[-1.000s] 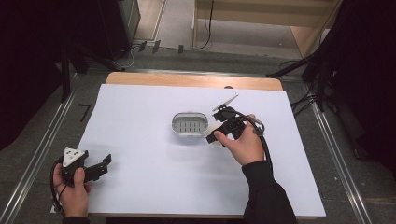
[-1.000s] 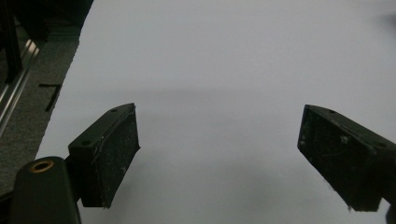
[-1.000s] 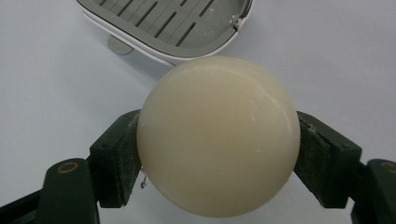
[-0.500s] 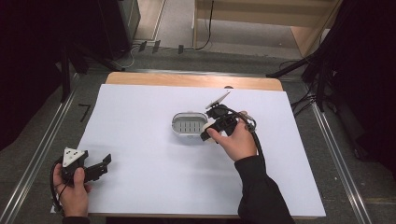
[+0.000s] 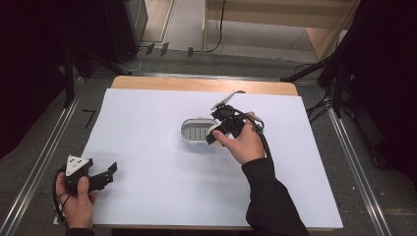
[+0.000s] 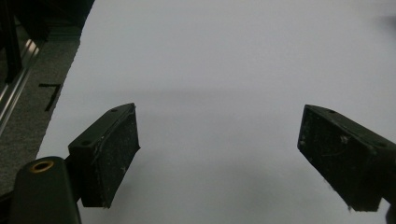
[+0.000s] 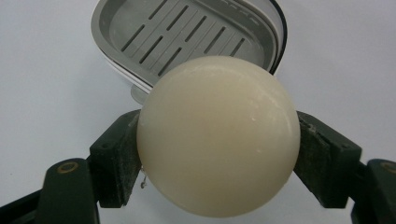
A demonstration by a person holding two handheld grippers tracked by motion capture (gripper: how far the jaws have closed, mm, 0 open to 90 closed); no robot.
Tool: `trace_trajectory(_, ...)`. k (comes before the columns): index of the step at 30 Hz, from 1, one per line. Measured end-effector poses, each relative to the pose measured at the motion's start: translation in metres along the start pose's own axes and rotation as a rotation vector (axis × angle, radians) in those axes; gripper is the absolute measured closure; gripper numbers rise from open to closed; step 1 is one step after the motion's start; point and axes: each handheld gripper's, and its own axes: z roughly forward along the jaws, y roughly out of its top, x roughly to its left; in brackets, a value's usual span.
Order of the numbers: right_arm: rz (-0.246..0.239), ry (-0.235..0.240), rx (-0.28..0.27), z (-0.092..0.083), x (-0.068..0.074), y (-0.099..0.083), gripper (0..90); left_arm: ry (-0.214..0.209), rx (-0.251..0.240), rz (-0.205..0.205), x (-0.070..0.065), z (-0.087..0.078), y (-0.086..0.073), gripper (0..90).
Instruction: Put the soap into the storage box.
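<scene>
Soap point(image 7: 218, 135) clamped between right tongs point(image 7: 218, 154)

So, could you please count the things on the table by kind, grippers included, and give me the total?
Soap bar: 1
Soap dish: 1
Grippers: 2, the left gripper and the right gripper
Total: 4

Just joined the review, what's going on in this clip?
A person works at a white table. The right hand-held gripper is clamped on a round cream soap bar, held right beside the grey slotted soap dish, which has nothing in it. The left hand-held gripper sits open near the table's front left corner, holding nothing.
</scene>
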Motion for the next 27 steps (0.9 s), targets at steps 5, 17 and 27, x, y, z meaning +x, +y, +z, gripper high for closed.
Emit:
trace_trajectory(5, 0.002, 0.004, 0.004, 0.001, 0.002, 0.006, 24.8, 0.002, 0.000, 0.000, 0.000, 0.000, 0.000, 13.6)
trace_trajectory(17, -0.017, 0.005, 0.018, 0.008, 0.010, 0.023, 24.8, 0.001, 0.001, -0.001, 0.000, 0.000, 0.000, 13.6)
trace_trajectory(27, -0.022, 0.004, 0.007, 0.013, 0.015, 0.034, 24.7, 0.001, 0.000, -0.002, 0.000, 0.000, 0.000, 13.6)
